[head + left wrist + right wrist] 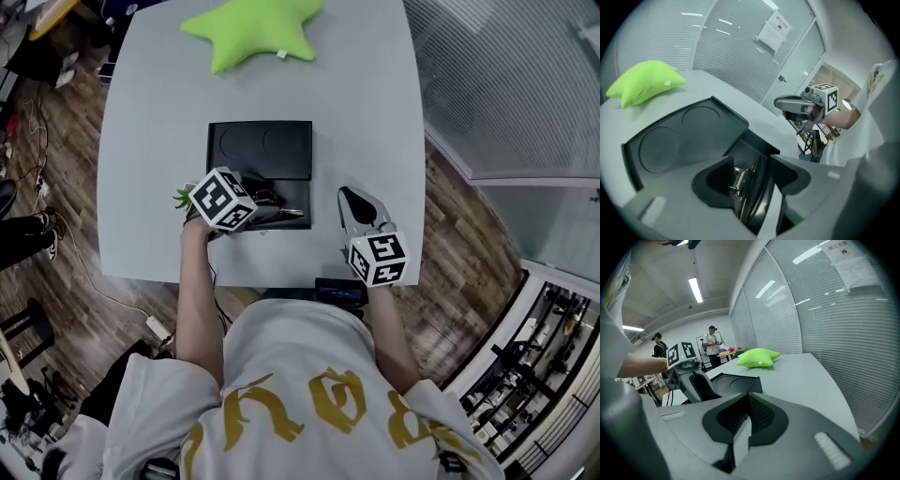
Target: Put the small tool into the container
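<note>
A black container [259, 150] lies mid-table, with two round recesses in its far half and an open compartment [286, 195] in its near half. My left gripper [262, 210] reaches into that compartment from the left and is shut on a small metal tool [291, 213]. In the left gripper view the tool [739, 182] sits between the jaws of the left gripper [752, 160], above the compartment floor. My right gripper [350, 195] rests on the table right of the container, shut and empty. The right gripper view shows the right gripper [749, 397], the container [736, 380] and the left gripper [691, 380].
A green star-shaped cushion [253, 33] lies at the table's far edge. A small green leafy thing [181, 197] peeks out beside my left gripper. A black device [339, 291] sits at the near table edge. Two people [712, 345] stand far off. A glass wall with blinds [506, 84] runs on the right.
</note>
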Available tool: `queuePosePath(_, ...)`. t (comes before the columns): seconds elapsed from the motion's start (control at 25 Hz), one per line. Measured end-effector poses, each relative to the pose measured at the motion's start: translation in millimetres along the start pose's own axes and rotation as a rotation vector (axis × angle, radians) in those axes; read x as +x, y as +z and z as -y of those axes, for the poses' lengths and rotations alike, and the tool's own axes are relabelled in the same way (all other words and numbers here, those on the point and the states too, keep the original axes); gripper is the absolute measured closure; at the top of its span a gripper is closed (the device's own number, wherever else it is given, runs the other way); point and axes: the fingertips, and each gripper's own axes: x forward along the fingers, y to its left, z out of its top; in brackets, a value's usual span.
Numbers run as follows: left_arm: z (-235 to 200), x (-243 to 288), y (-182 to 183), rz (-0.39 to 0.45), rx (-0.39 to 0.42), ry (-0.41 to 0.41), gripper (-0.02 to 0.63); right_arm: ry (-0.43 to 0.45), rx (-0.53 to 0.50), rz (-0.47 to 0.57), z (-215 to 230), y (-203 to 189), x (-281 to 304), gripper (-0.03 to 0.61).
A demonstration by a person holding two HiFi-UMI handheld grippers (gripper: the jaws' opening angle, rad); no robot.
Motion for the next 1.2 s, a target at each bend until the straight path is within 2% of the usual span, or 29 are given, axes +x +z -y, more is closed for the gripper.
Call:
queuePosePath(0.08, 0, -6, 6, 0.053, -0.013, 0.035, 0.374, 0.001, -0.016, 0.021, -5, 8, 1, 0.555)
queuePosePath(0.12, 1, -9, 9, 0.083, -0.01, 0.053, 0.35, 0.003, -0.015, 0.044, -7, 14, 0, 0.555)
queuePosePath(0.24, 14, -16, 7, 0.153, 0.019, 0.116, 0.333, 0.017, 0.016, 0.124, -20, 29, -14, 0.555)
queuePosePath(0.36, 26, -29, 13, 0.269, 0.024, 0.182, 0.341, 0.044, -0.002, 0.175, -35, 43, -24, 0.555)
queuePosePath(0.48, 33, -43, 17, 0.38, 0.032, 0.29, 0.391, 0.091, -0.031, 0.194, -51, 48, -33, 0.555)
queuePosePath(0.64, 55, -60, 22, 0.541, 0.032, 0.367, 0.484, 0.069, -0.088, 0.167, -63, 41, -42, 0.555)
queuePosePath(0.72, 61, -72, 23, 0.607, 0.003, 0.411, 0.539, 0.068, -0.119, 0.153, -72, 38, -45, 0.555)
queuePosePath(0.8, 64, -84, 24, 0.675, -0.055, 0.446, 0.558, 0.061, -0.13, 0.16, -78, 38, -50, 0.555)
queuePosePath(0.88, 67, -92, 23, 0.713, -0.097, 0.471, 0.612, 0.05, -0.133, 0.175, -81, 39, -56, 0.555)
queuePosePath(1.04, 74, -102, 22, 0.732, -0.109, 0.498, 0.614, 0.022, -0.131, 0.2, -83, 44, -63, 0.555)
queuePosePath(1.2, 75, -108, 20, 0.757, -0.151, 0.475, 0.614, 0.036, -0.133, 0.192, -90, 42, -60, 0.555)
